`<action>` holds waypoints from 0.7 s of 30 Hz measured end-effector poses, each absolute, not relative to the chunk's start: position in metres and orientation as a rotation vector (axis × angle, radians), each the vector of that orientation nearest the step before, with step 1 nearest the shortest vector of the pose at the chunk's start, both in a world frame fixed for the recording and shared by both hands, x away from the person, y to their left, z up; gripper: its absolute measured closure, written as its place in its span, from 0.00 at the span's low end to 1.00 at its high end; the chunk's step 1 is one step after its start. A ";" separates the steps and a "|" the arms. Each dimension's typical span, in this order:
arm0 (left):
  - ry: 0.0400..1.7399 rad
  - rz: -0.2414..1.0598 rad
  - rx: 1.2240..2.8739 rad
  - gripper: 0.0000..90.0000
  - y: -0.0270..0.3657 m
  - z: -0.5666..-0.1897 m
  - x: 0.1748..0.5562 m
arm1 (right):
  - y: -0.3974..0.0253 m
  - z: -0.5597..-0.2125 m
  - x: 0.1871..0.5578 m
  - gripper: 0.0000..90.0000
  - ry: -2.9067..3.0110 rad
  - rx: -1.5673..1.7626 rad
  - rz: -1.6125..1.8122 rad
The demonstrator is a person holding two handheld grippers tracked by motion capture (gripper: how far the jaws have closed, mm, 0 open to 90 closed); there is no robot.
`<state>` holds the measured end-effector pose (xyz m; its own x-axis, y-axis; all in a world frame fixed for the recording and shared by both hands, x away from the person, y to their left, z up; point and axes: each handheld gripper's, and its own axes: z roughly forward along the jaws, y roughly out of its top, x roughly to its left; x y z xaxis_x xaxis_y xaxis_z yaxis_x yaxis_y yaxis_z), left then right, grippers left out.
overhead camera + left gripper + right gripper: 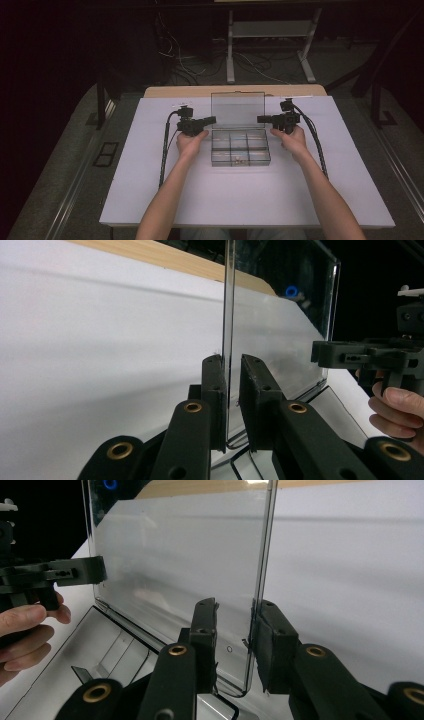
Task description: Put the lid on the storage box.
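A clear plastic compartment box (240,148) lies in the middle of the white table, its lid (237,110) standing upright at the far side. My left gripper (209,120) points inward at the lid's left edge and my right gripper (262,119) at its right edge. In the left gripper view the lid (280,335) runs edge-on between the jaws of the left gripper (231,360); it rests against one jaw, with a narrow gap to the other. In the right gripper view the right gripper (235,605) straddles the lid (175,555) with a wider gap.
The white table top (150,175) has a wooden strip (175,91) along its far edge. Small items (235,160) lie in a front compartment of the box. Cables trail from both grippers toward the person. Beyond the table are a dark floor, wires and a metal stand (270,30).
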<state>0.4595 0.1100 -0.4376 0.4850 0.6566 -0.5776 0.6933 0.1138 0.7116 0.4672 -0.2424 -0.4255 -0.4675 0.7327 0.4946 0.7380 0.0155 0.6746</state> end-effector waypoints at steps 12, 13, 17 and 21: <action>1.193 -0.102 1.591 0.72 0.107 -0.430 0.470 | -0.243 -0.428 0.463 0.81 -2.244 -1.603 -1.540; 1.189 -0.102 1.589 0.72 0.107 -0.428 0.473 | -0.243 -0.428 0.463 0.81 -2.244 -1.605 -1.540; 1.185 -0.085 1.577 0.72 0.105 -0.419 0.480 | -0.244 -0.428 0.461 0.81 -2.242 -1.604 -1.549; 1.202 -0.058 1.581 0.82 0.106 -0.417 0.483 | -0.244 -0.428 0.461 0.81 -2.247 -1.602 -1.553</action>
<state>0.4829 0.1064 -0.4171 0.4848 0.6491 -0.5862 0.7028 0.1098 0.7028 0.4607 -0.2440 -0.4281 -0.4878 0.7301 0.4784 0.7055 0.0069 0.7087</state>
